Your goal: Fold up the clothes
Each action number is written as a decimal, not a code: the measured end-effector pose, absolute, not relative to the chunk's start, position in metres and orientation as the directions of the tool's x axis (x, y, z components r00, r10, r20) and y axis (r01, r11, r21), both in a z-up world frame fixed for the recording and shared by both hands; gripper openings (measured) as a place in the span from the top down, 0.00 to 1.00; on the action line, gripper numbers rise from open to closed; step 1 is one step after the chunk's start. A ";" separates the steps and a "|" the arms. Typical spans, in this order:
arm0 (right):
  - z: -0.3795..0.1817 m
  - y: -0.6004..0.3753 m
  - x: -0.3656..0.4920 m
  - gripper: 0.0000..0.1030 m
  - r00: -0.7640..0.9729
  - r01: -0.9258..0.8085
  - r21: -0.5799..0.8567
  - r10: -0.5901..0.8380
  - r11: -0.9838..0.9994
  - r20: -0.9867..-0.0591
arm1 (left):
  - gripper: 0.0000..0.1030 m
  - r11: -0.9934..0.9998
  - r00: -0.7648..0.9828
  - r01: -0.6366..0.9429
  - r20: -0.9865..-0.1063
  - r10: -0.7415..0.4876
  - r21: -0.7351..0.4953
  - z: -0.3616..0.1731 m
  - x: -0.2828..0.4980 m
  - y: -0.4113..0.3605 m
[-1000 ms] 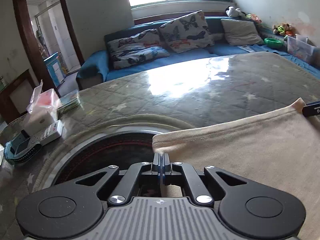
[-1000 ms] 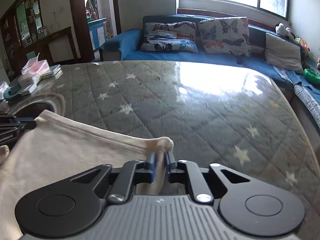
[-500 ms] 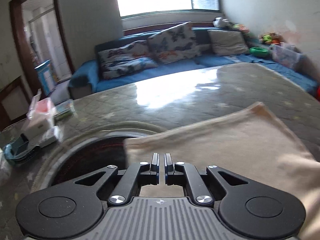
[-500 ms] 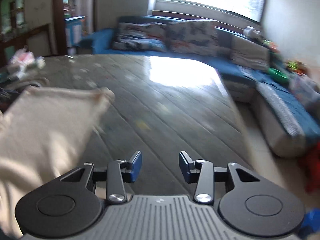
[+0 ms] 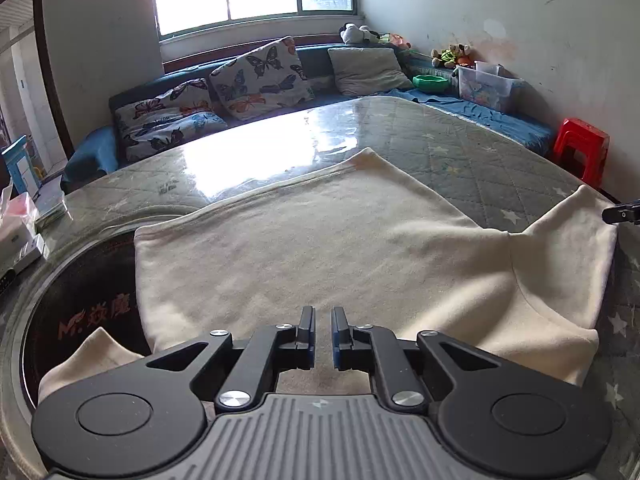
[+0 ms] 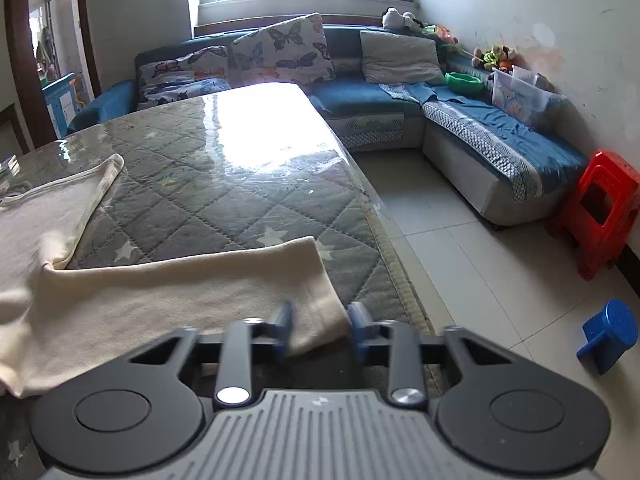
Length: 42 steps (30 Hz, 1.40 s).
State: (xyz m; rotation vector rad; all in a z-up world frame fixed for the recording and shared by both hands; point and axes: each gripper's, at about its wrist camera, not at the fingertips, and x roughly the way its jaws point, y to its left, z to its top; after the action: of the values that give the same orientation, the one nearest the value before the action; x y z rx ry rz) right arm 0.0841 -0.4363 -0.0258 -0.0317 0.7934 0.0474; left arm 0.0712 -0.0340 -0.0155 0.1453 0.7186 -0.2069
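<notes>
Right wrist view: wide-open fingers (image 6: 319, 330) straddle the cream garment's (image 6: 180, 292) sleeve end, gripping nothing.

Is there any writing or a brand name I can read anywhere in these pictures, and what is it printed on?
"MR." followed by two red Chinese characters too blurred to make out: on the dark round panel in the table, left of the cream garment.
Small emblem, no letters: on the grey body of each tool.
Tissue pack and plastic storage box: any print is too small to read.
Nothing else legible.
</notes>
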 end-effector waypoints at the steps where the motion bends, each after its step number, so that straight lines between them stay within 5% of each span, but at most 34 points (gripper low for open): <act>1: -0.024 -0.432 0.085 0.90 0.703 -0.053 -0.033 0.014 0.998 -0.711 | 0.90 0.970 0.734 0.236 -0.665 -0.139 0.058 -0.016 0.071 -0.033; 6: -0.025 -0.431 0.092 0.92 0.712 -0.033 -0.115 -0.057 0.993 -0.699 | 0.90 0.979 0.723 0.204 -0.679 -0.129 0.032 -0.022 0.072 -0.022; 9: -0.020 -0.423 0.090 0.77 0.729 -0.034 -0.184 -0.101 0.982 -0.677 | 0.90 0.982 0.722 0.189 -0.679 -0.132 0.010 -0.022 0.070 -0.017; 11: -0.009 -0.414 0.083 0.77 0.747 -0.066 -0.188 -0.077 0.980 -0.660 | 0.90 0.981 0.723 0.192 -0.678 -0.137 0.007 -0.021 0.069 -0.016; 16: 0.014 -0.367 0.065 0.77 0.741 -0.287 -0.136 0.129 0.948 -0.659 | 0.90 0.978 0.718 0.206 -0.682 -0.140 0.016 -0.020 0.069 -0.021; 24: 0.018 -0.254 0.029 0.77 0.442 -0.734 0.047 0.529 0.678 -0.724 | 0.89 0.980 0.724 0.198 -0.678 -0.124 0.032 -0.022 0.069 -0.024; 33: -0.002 -0.214 0.015 0.75 0.368 -0.784 0.031 0.505 0.620 -0.781 | 0.89 0.981 0.729 0.192 -0.673 -0.127 0.023 -0.023 0.068 -0.023; 39: -0.001 -0.216 0.006 0.96 0.370 -0.783 0.023 0.495 0.622 -0.786 | 0.88 0.981 0.732 0.193 -0.668 -0.135 0.013 -0.024 0.068 -0.022; 42: 0.006 -0.219 -0.003 0.96 0.377 -0.791 0.003 0.491 0.612 -0.785 | 0.88 0.982 0.733 0.190 -0.666 -0.138 0.006 -0.024 0.068 -0.020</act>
State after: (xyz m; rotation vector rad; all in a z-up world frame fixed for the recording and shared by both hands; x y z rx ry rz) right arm -0.0030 -0.2191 0.0065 -0.4090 0.8391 0.8489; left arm 0.0679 -0.0203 -0.0239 0.0754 0.7259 -0.1803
